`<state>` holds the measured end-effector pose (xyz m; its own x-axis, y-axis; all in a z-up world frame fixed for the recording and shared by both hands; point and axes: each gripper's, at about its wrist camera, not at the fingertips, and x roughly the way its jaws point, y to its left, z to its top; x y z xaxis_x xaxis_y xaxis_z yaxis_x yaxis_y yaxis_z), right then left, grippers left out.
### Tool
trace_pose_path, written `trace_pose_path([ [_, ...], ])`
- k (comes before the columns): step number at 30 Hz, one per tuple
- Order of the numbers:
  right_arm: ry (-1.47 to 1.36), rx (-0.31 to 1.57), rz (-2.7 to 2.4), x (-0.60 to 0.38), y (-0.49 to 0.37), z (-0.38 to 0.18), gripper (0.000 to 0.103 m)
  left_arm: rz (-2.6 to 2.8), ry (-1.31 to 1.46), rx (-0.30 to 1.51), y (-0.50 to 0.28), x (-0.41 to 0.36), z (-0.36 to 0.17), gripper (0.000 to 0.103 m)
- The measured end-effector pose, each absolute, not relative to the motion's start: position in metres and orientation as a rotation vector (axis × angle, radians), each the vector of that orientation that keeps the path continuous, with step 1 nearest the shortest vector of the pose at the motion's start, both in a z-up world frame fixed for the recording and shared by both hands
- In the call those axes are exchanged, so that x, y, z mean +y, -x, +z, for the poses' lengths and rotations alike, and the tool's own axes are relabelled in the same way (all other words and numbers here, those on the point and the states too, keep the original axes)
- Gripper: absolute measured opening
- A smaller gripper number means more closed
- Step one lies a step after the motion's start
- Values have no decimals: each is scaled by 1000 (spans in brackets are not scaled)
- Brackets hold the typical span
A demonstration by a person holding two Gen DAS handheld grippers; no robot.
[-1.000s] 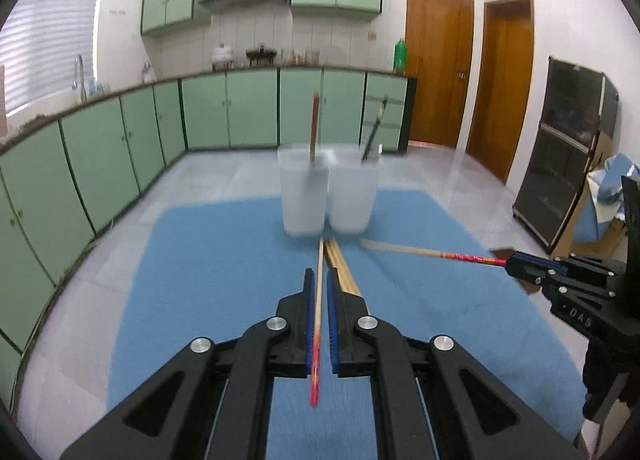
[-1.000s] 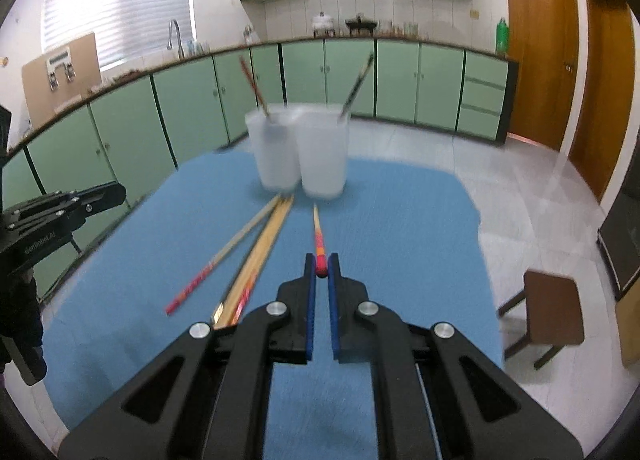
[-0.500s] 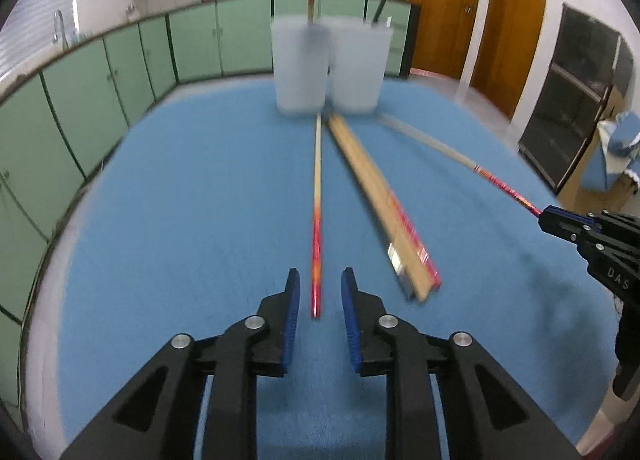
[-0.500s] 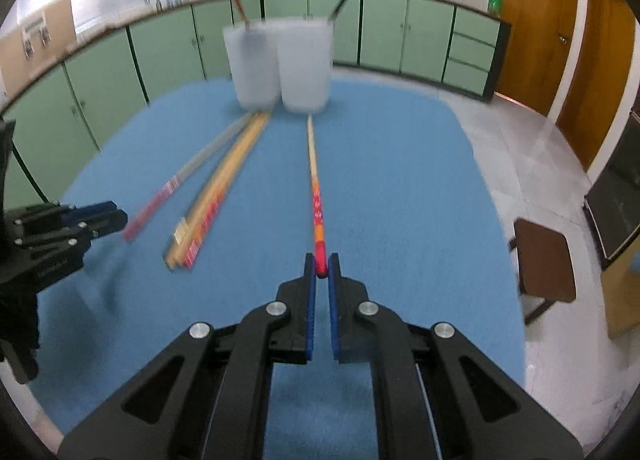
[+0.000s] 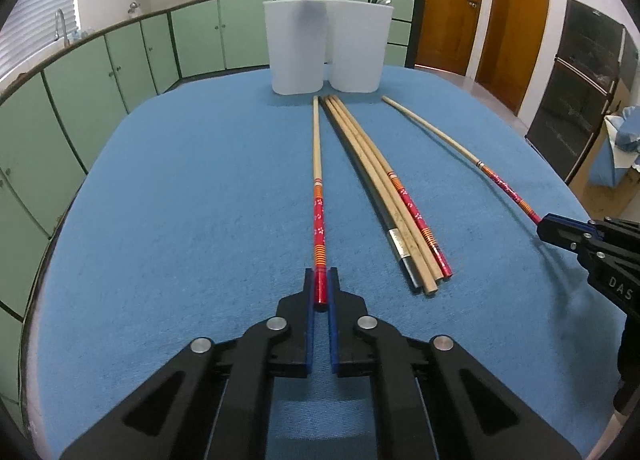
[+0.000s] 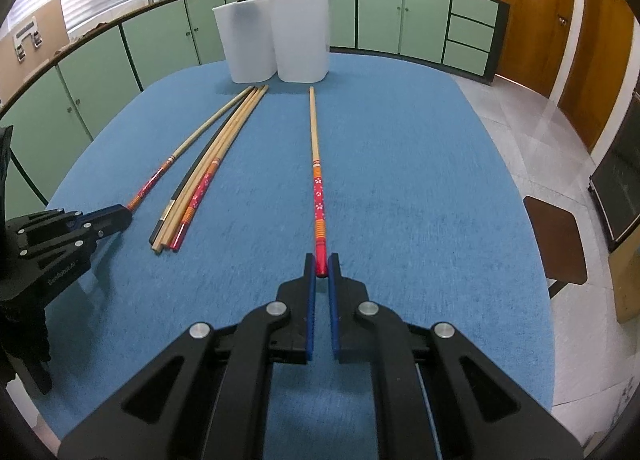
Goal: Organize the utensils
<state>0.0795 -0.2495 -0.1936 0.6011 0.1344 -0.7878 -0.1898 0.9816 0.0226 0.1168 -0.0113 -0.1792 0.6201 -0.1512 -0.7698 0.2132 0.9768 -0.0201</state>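
Two white cups [image 5: 297, 47] [image 6: 302, 37] stand side by side at the far end of the blue table [image 5: 180, 187]; each holds one utensil. My left gripper [image 5: 321, 280] is shut on the red end of a red-and-wood chopstick [image 5: 317, 179] that lies on the table pointing at the cups. My right gripper [image 6: 321, 263] is shut on the red end of another such chopstick [image 6: 316, 163], also lying flat. A bundle of several chopsticks [image 5: 384, 195] lies between the two; it also shows in the right wrist view [image 6: 200, 179].
The table's edges curve round close on all sides. A brown stool [image 6: 554, 236] stands on the floor to the right. Green kitchen cabinets [image 5: 120, 63] run behind, with wooden doors [image 5: 444, 3] at the back right.
Both grippers have drawn back from the cups toward the near edge, dragging their chopsticks. The left jaws opened half a second ago and have now shut on the chopstick's red end.
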Motion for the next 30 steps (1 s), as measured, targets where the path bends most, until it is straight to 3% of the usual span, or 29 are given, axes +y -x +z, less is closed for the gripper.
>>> trace_pose_path([
  [5,68,869,191,-255,-80,-180,5,-212,-60,813,-109,-5,-148,6],
  [14,86,674,204,-265,-82,-100,5,-245,-104,683,-100,3,-66,6],
  [23,106,772,202,-255,-74,-139,5,-248,-54,874,-113,10,-145,5],
  [30,107,842,201,-246,-72,-170,5,-245,-67,922,-111,16,-174,6],
])
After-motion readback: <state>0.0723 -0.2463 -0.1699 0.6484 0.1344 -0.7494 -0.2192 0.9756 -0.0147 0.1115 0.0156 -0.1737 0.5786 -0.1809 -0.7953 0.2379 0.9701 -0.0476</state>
